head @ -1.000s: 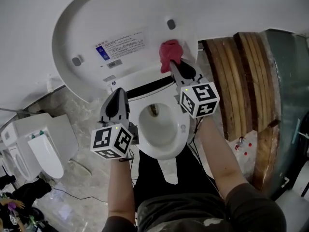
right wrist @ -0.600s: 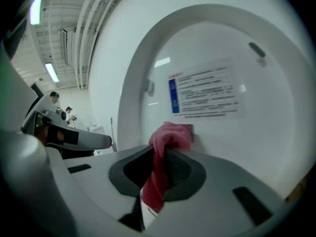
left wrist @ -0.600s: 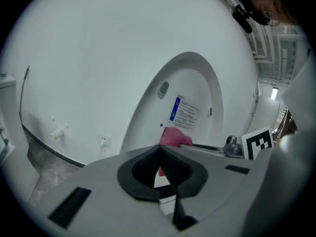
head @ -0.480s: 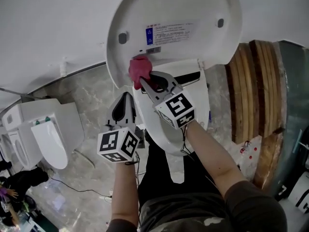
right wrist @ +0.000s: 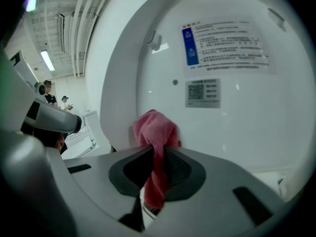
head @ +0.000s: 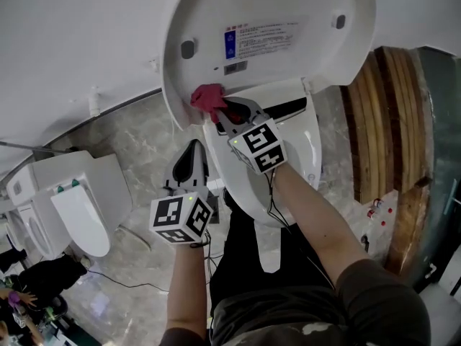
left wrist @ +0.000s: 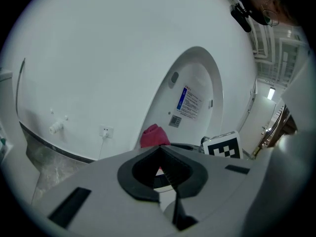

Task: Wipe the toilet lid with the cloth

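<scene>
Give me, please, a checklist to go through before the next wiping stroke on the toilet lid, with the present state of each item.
1. Cloth gripped: the right gripper is shut on the pink cloth. Ok.
2. Toilet lid raised, inner face toward the cloth. Ok.
3. Cloth touching the lid: in the head view it sits at the lid's lower left edge, but real contact cannot tell.
4. Left gripper out of the way: shut, empty, low beside the toilet seat. Ok.
5. Stroke path: the printed label and a grey bumper are on the lid near the cloth. Ok.
</scene>
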{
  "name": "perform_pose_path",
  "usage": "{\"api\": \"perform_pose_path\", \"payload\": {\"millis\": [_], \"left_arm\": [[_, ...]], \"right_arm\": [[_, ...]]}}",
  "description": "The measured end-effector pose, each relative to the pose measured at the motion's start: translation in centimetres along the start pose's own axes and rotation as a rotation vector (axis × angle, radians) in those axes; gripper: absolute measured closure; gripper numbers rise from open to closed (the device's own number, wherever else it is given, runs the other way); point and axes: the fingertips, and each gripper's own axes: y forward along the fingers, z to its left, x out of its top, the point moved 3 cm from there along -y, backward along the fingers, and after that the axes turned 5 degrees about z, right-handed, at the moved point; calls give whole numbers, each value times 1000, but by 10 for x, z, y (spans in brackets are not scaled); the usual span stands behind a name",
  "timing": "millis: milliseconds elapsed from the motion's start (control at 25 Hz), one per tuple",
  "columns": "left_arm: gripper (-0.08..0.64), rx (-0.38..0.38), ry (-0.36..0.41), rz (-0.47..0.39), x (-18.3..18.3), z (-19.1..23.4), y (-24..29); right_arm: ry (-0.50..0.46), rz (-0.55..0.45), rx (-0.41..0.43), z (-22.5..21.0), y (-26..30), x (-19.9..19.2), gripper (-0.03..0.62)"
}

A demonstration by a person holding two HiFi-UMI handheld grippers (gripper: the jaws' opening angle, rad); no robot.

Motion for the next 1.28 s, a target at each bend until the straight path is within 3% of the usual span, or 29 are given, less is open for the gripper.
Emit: {"api": "perform_pose_path", "payload": {"millis": [320, 760, 880, 1080, 1280], "left_arm": [[554, -47, 31, 17, 1, -43, 34], [553, -127, 61, 23, -5, -134, 88], [554, -170, 84, 4, -4, -155, 92], [554, -168, 71, -2, -6, -163, 88], [552, -165, 76, -41, 0, -155, 74]], "right_arm": [[111, -21, -167, -90, -54, -18, 549], [260, -46, -352, -204, -134, -53, 549], [307, -50, -373, -216, -145, -60, 549], [319, -33, -381, -217, -155, -64, 549], [264, -54, -342, -196, -165, -48, 549]]}}
